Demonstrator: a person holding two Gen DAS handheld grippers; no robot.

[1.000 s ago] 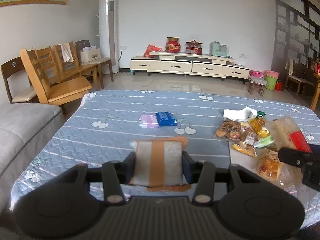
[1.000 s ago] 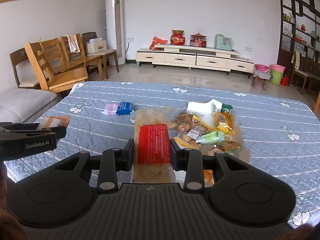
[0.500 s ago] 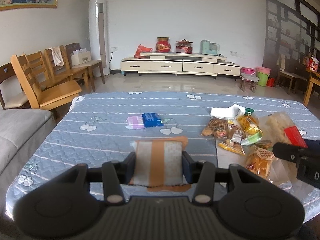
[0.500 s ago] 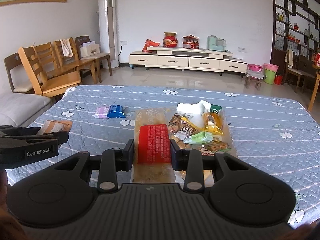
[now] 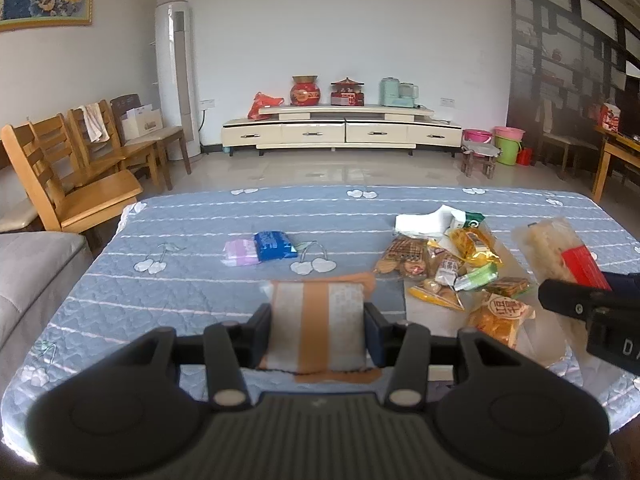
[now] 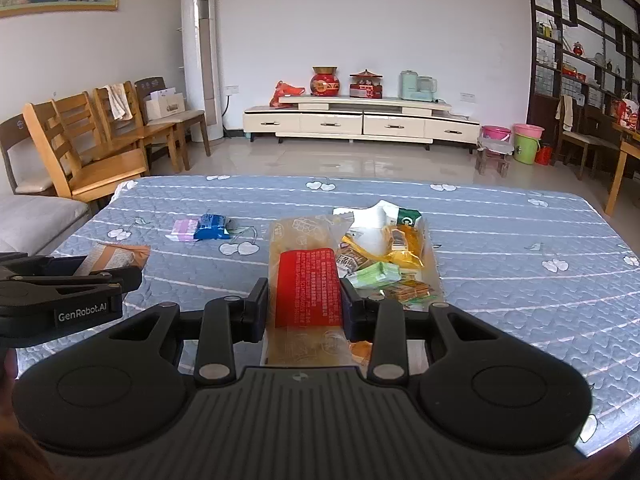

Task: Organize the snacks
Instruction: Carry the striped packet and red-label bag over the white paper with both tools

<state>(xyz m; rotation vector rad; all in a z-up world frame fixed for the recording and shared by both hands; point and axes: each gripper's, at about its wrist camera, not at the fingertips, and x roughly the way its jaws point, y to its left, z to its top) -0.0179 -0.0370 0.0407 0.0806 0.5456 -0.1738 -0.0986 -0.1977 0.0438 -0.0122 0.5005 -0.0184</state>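
My left gripper (image 5: 318, 330) is shut on a grey packet with an orange stripe (image 5: 316, 328), held above the near left of the blue quilted table (image 5: 192, 280). In the right wrist view my right gripper (image 6: 304, 306) is shut on a long clear bag with a red label (image 6: 308, 280), above the snack pile (image 6: 384, 256). That bag (image 5: 560, 252) and the right gripper's body also show at the right edge of the left view, beside the pile (image 5: 452, 268). A pink packet (image 5: 240, 253) and a blue packet (image 5: 275, 245) lie side by side mid-table.
Wooden chairs (image 5: 68, 184) and a grey sofa (image 5: 24, 280) stand left of the table. A white TV cabinet (image 5: 340, 130) runs along the far wall, with buckets (image 5: 508, 144) and a stool to its right. A person's fingers (image 6: 8, 364) show at the left edge.
The left gripper with its striped packet has shifted sideways, so the table and pile sit differently in its view. The right gripper holds nearly still with the red-label bag.
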